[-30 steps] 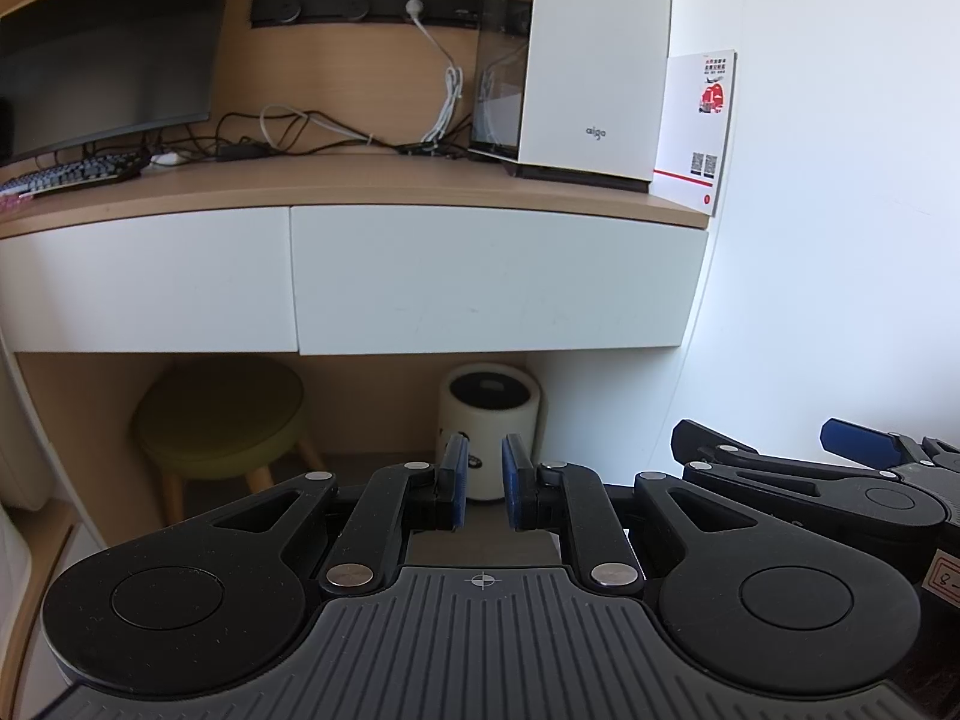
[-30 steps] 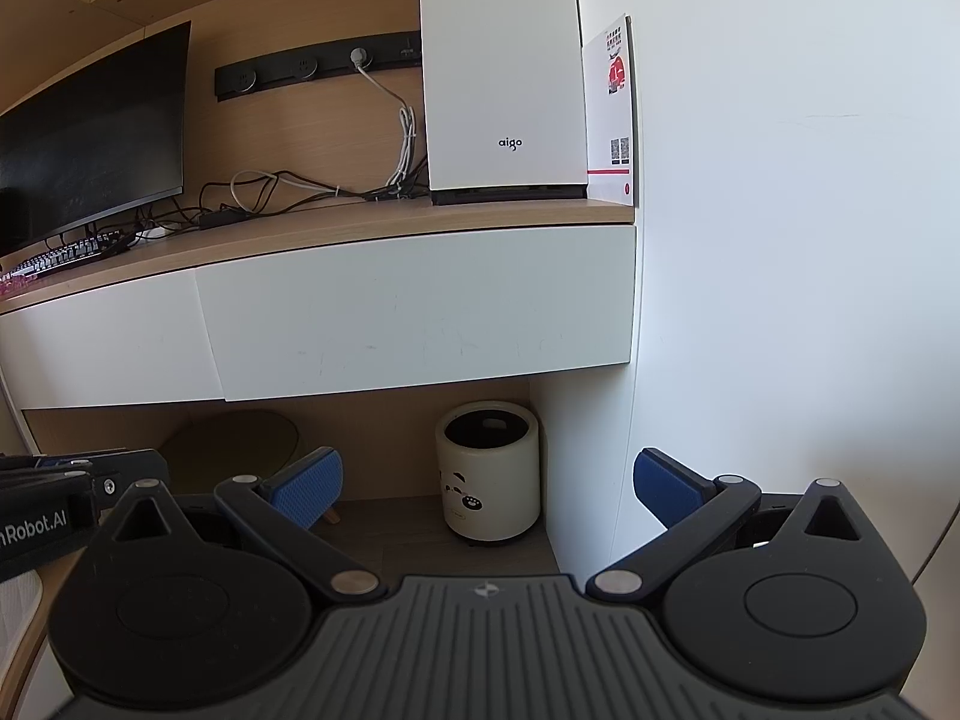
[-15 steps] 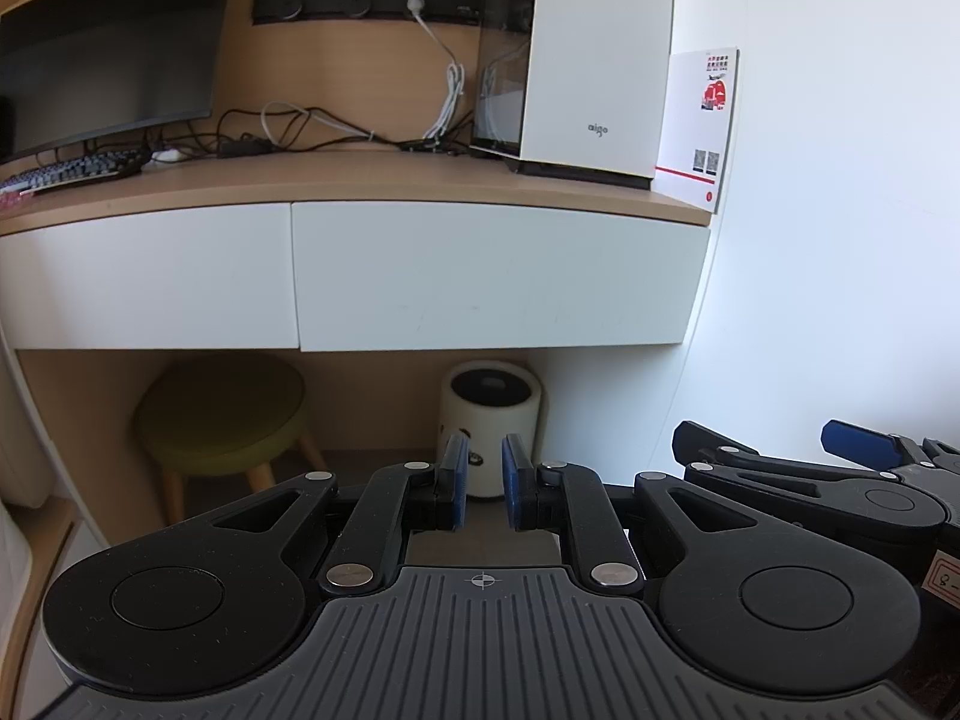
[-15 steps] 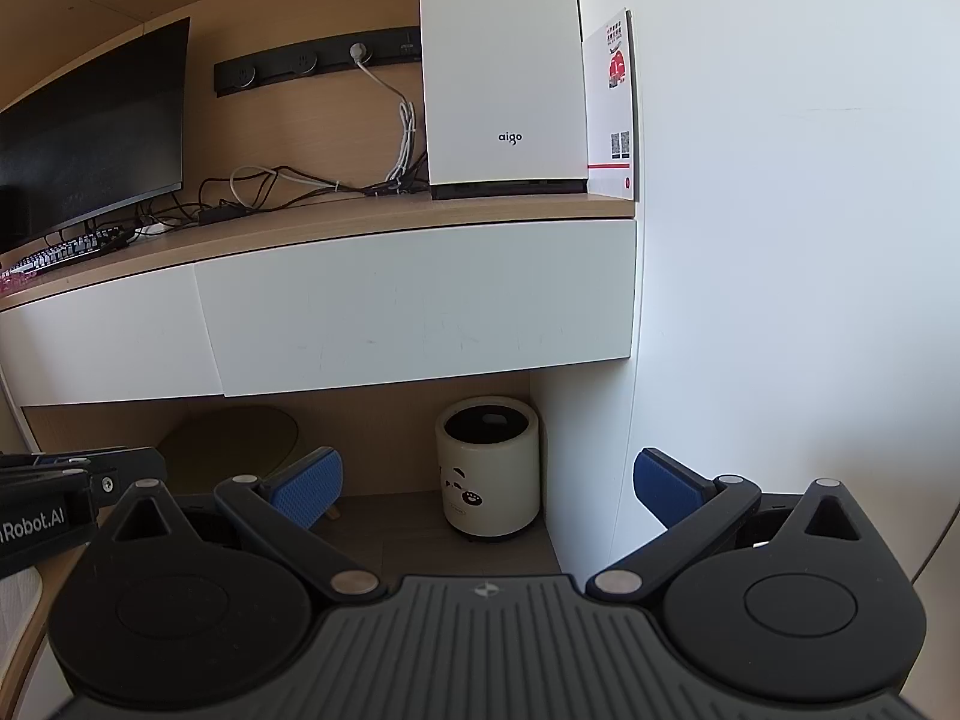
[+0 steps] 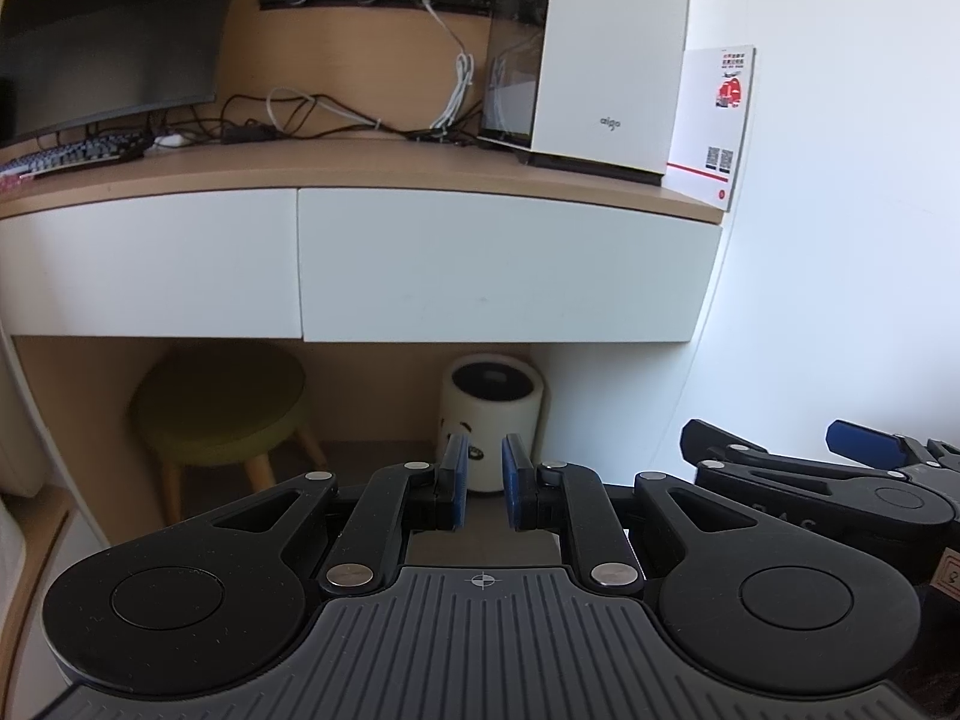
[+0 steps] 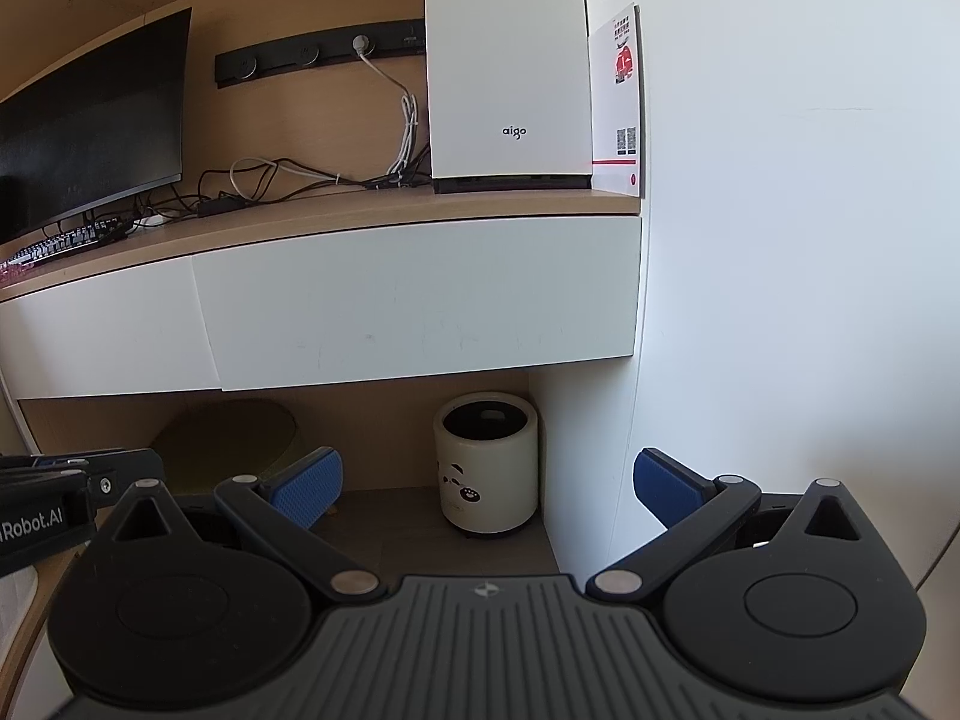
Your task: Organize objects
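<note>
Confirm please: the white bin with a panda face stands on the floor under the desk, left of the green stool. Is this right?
Not quite. The white bin stands on the floor under the desk, but it is right of the green stool, not left, next to the white side panel. The left wrist view shows both clearly.

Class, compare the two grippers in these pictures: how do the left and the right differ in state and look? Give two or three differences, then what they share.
The left gripper has its fingers drawn nearly together, leaving a narrow gap; the right gripper has its fingers spread wide apart. Through the left's gap only a strip of the white bin shows; between the right's fingers the whole bin shows. Both have black linkages and blue pads, hold nothing, and face the desk.
</note>
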`<state>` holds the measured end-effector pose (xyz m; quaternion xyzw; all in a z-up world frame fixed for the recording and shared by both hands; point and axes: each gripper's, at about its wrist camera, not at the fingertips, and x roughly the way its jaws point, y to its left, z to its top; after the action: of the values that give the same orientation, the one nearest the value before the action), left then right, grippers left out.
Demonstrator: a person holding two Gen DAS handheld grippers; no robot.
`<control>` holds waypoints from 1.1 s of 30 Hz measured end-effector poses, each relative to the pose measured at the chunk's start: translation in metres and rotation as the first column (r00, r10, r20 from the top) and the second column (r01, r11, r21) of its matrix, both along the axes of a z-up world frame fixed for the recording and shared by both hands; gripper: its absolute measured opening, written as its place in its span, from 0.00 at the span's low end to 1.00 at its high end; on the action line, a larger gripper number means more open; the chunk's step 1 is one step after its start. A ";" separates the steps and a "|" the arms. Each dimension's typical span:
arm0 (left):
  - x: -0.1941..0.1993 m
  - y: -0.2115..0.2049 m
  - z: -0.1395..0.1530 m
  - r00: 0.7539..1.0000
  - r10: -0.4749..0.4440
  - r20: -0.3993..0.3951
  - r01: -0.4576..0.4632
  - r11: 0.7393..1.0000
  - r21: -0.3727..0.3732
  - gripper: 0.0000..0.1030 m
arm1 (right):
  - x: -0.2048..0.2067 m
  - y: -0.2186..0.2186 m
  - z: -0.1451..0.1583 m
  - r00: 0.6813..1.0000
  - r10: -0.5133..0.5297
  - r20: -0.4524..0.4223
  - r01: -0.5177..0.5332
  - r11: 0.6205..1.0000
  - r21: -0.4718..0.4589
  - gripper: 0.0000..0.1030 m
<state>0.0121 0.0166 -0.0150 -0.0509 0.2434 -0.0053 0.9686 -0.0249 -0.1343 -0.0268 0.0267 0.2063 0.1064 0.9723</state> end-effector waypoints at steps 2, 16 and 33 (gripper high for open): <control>0.006 0.006 -0.002 1.000 0.005 -0.009 -0.005 1.000 -0.016 0.14 | 0.003 0.003 0.000 1.000 0.005 -0.005 -0.005 1.000 -0.002 1.00; 0.062 0.065 0.001 0.996 0.040 0.084 -0.033 0.996 -0.081 0.15 | 0.044 0.040 0.007 0.999 0.048 -0.001 -0.047 0.989 -0.137 1.00; 0.164 0.151 0.027 0.987 0.055 0.154 -0.028 0.985 -0.169 0.15 | 0.114 0.110 0.025 0.990 0.140 0.001 -0.136 0.967 -0.217 1.00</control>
<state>0.1766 0.1672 0.0118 -0.1361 0.1636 -0.0094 0.9770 0.0889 -0.0241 -0.0017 -0.0944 0.2103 0.1508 0.9613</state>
